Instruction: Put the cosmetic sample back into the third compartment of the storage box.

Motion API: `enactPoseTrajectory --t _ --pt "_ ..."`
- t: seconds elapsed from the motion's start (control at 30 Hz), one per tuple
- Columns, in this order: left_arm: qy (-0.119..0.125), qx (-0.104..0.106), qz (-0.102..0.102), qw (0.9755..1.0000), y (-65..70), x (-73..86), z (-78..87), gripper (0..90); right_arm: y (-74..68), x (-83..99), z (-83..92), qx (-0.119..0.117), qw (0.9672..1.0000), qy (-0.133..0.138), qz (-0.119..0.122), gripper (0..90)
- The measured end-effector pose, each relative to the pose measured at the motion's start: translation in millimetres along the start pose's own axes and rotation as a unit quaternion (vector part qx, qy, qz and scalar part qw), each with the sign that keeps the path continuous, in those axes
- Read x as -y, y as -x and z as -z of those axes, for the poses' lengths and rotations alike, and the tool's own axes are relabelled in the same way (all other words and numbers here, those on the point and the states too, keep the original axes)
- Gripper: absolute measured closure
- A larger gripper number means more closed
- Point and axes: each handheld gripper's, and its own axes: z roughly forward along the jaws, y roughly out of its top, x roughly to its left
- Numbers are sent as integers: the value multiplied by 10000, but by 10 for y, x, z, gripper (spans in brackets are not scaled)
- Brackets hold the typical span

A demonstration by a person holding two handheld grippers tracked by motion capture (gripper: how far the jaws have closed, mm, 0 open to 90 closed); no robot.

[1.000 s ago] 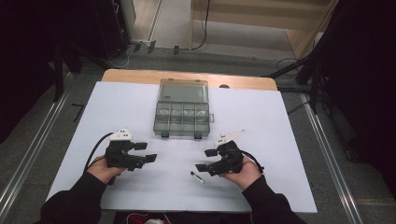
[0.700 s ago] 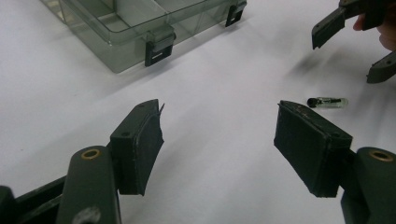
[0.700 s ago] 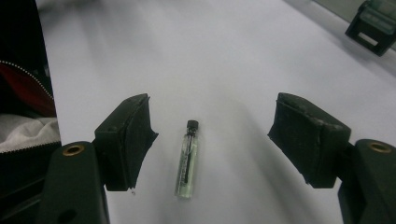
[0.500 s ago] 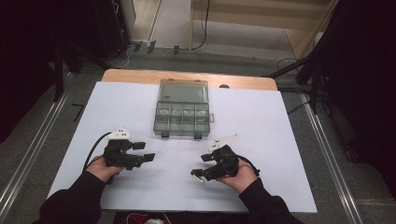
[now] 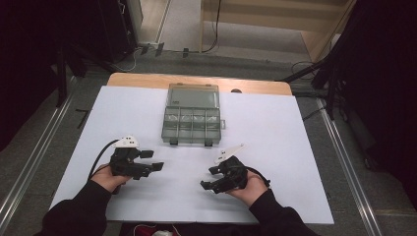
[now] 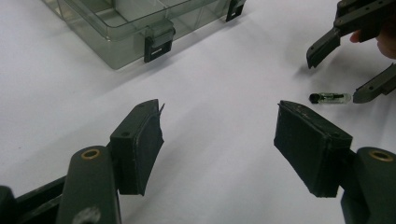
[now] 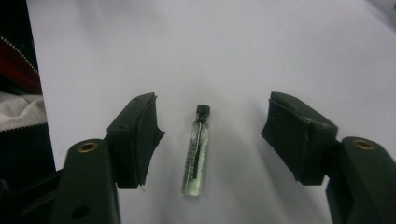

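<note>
Right tongs closing w/ small clear glass vial, black cap between, untouched; left tongs wide, empty.

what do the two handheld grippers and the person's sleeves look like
Both the left gripper and right gripper are black with two flat, square padded jaws, brass-coloured rivets, a pale three-cornered plate on top and a trailing black cable. The sleeves are black.
</note>
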Motion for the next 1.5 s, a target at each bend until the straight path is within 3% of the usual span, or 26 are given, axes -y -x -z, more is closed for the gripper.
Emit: enactPoseTrajectory --t 0.27,0.43,0.97,1.17,1.5 --pt "1 -1 4 10000 -2 1 1 316 -52 1 -44 -8 9996 -214 163 495" --pt "-3 -4 -1 10000 -1 1 -1 317 -87 3 -66 136 9987 -361 332 566" --pt "-22 -9 -17 10000 5 2 -8 316 -180 -6 -68 416 9961 -592 509 748" --pt "-28 -17 -11 10000 5 4 -8 317 -195 -14 -73 487 9956 -635 497 807" --pt "-35 -17 -29 10000 9 2 -6 316 -170 -27 -69 389 9963 -673 363 813"
